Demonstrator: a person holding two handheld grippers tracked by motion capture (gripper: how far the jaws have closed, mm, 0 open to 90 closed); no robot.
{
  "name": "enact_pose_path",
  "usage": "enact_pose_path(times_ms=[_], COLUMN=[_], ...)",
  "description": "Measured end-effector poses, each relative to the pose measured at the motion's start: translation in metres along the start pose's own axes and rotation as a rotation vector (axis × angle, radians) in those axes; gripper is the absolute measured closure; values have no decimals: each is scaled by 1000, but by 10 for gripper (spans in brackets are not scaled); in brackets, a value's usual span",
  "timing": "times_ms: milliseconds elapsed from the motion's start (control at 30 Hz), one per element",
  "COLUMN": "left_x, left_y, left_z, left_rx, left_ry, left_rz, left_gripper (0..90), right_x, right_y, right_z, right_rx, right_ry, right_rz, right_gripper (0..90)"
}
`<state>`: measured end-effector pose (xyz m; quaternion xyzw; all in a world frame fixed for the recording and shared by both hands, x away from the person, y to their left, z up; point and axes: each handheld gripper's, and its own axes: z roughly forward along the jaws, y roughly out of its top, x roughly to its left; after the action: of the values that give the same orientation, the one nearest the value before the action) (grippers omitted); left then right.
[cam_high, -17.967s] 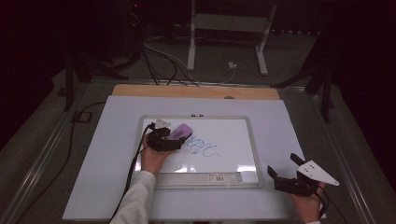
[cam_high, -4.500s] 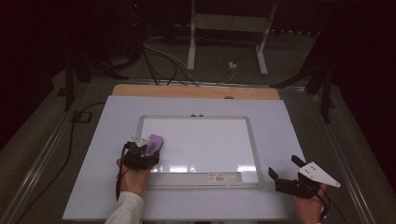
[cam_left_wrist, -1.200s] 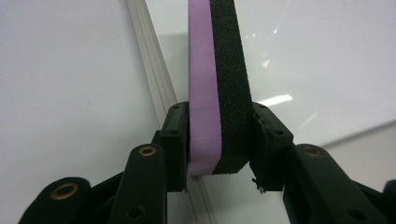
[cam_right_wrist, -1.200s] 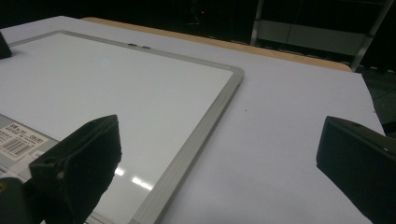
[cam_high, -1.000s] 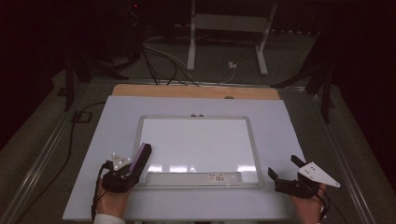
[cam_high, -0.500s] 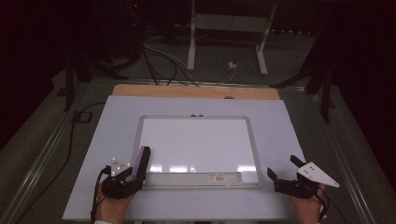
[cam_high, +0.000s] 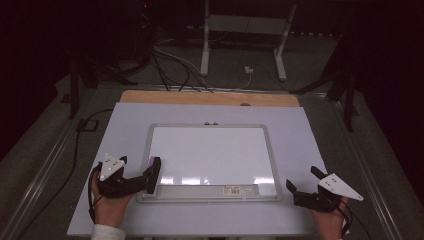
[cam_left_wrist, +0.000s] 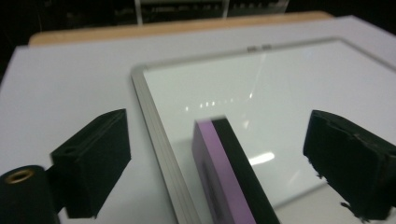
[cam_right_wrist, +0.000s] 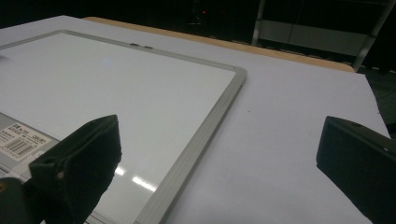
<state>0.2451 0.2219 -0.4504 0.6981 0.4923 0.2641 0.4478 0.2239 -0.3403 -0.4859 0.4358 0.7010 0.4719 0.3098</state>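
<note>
From the high view, the left gripper (cam_high: 150, 175) sits at the near-left corner of the whiteboard (cam_high: 212, 155), and the eraser (cam_high: 153, 172) stands on its edge right between the jaws, leaning on the board's frame. The jaws have just been opening, so this looks like the letting-go step. To do it well the person should probably lift straight off without tilting, since an eraser parked on its narrow edge will tip if a pad brushes it. The right gripper (cam_high: 302, 187) rests off the board's near-right corner on the pale table mat (cam_high: 310, 135), jaws spread with nothing in them.

In the left gripper view the eraser (cam_left_wrist: 229, 172) is clear: a slim block, purple on one side, black felt on the other, upright over the board's silver frame (cam_left_wrist: 156, 140). Both black pads stand well off it, so it's released, not pinched. The board surface behind it looks wiped clean, just glare spots.

The right gripper view shows its own jaws wide apart over the mat, the whiteboard's corner (cam_right_wrist: 236, 77) ahead and a barcode sticker (cam_right_wrist: 21, 140) at the near edge.
</note>
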Motion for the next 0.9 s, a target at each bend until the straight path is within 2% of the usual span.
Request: enact_pose_path(times_ms=[67,167,400,567,700,800,900], left_x=[5,13,30,35,41,41,43], left_y=[3,3,-9,-16,-23,-27,-28], left_z=[0,0,-5,-10,-14,-18,-20], left_rx=[-30,-75,-122,-157,-164,-163,-171], left_ry=[-3,4,8,-15,-1,11,11], left_rz=[0,1,-3,-14,-6,14,10], left_gripper=[24,13,6,6,6,6,6], right_x=[0,1,0,0,-1,-1,-1], right_y=[0,0,1,1,1,1,1], right_z=[0,1,1,0,-1,0,1], right_rx=[0,-2,-10,-15,-17,-15,-11], right_ry=[2,3,7,4,3,1,0], right_rz=[2,-3,-4,-5,-5,0,-3], right_gripper=[5,5,5,5,5,5,5])
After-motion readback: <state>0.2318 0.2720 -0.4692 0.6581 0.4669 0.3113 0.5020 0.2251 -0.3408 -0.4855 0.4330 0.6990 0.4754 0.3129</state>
